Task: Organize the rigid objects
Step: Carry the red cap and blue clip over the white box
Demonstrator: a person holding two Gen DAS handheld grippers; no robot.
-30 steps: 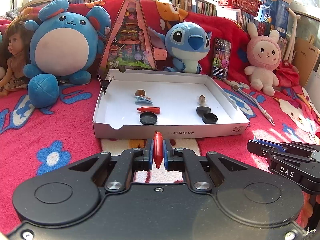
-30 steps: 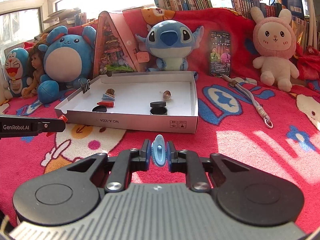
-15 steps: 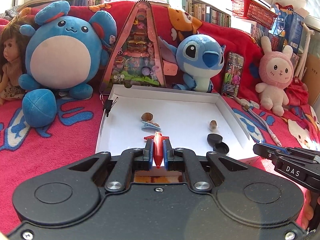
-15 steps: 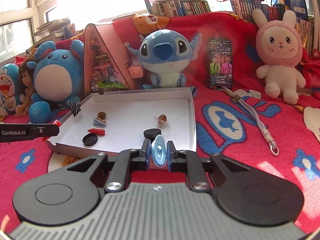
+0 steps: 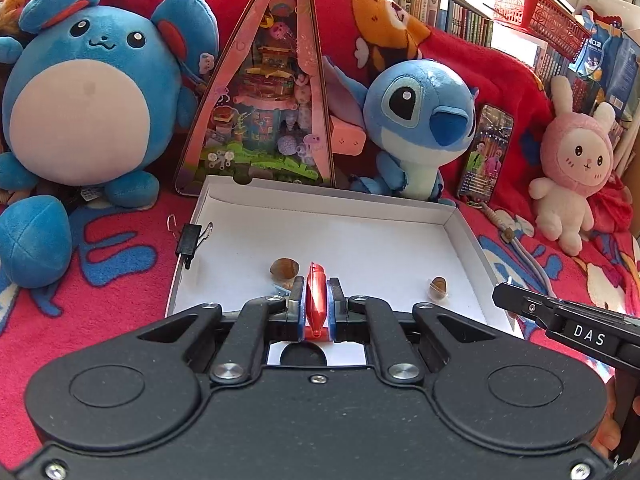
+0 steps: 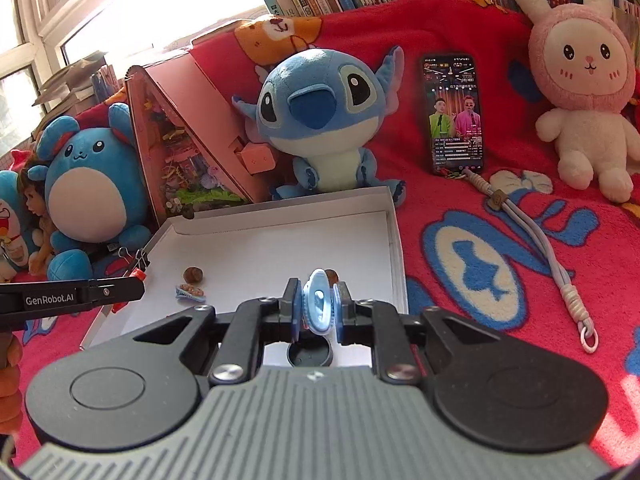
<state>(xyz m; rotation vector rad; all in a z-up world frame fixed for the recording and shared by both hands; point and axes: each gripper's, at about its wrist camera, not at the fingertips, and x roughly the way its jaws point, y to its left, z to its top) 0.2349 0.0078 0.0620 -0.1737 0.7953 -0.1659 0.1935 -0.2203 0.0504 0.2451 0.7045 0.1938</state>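
Note:
A shallow white box (image 5: 224, 200) (image 6: 394, 216) lies on the red blanket. My left gripper (image 5: 316, 304) is shut on a red clip (image 5: 315, 296) and hangs over the box's left part. My right gripper (image 6: 317, 306) is shut on a light blue clip (image 6: 318, 304) over the box's right part. In the box lie two brown shells (image 5: 284, 269) (image 5: 438, 286), a blue hair clip (image 6: 190, 292) and black round lids (image 5: 303, 356) (image 6: 310, 354), partly hidden under the grippers. The right gripper shows in the left wrist view (image 5: 560, 316), the left gripper in the right wrist view (image 6: 72, 294).
A black binder clip (image 5: 190, 238) sits on the box's left wall. Plush toys (image 5: 84, 92) (image 5: 416, 120) (image 5: 572, 164), a pink triangular toy box (image 5: 264, 100) and a phone (image 5: 486, 148) stand behind the box. A lanyard (image 6: 548, 248) lies on the blanket at the right.
Both grippers have moved forward from in front of the box to over its inside, each still holding its clip. The box and toys loom larger.

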